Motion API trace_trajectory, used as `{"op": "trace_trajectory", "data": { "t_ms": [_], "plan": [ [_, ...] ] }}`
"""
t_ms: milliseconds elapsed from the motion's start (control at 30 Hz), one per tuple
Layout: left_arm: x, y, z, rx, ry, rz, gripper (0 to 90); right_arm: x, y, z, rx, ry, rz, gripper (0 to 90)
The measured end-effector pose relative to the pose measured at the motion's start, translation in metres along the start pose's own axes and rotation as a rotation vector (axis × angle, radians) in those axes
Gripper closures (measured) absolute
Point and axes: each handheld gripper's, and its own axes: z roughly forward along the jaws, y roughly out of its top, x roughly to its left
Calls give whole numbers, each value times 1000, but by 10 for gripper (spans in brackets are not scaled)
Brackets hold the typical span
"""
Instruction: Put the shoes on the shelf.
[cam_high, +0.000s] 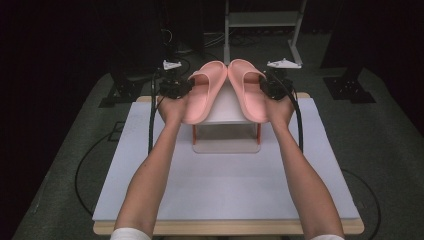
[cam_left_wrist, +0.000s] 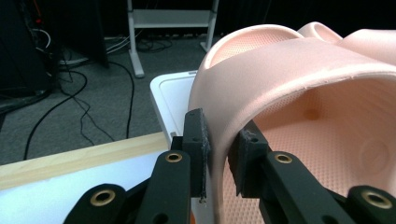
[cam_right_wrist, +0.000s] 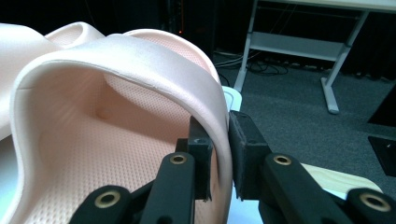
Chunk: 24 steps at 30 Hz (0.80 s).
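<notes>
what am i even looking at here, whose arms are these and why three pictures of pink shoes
A person works at a white-topped table, holding a hand-held gripper in each hand: two black jaws that pinch. The high view looks down from above; the other two come from cameras riding on the grippers. The left hand-held gripper has its jaws on either side of the strap of the left pink slipper, the right hand-held gripper likewise on the right pink slipper. Both slippers lean on a small white stand.

Wooden table (cam_high: 230, 227), white mat (cam_high: 235, 185) covering it, small white rack (cam_high: 226, 142) on the mat
</notes>
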Motion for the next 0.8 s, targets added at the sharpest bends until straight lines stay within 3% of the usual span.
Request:
{"op": "trace_trajectory", "data": {
  "t_ms": [267, 400, 600, 800],
  "plan": [
    [2, -1, 2, 31, -44, -18, 687, 0, -2, 3, 36, 40, 1, 717],
    [3, -1, 0, 37, -54, -23, 670, 2, -2, 2, 39, 47, -21, 706],
    [5, 1, -2, 62, -93, -47, 640, -2, -1, 0, 48, 86, 11, 682],
    [3, 2, -4, 65, -117, -46, 625, 0, 0, -2, 47, 90, 19, 672]
  ]
}}
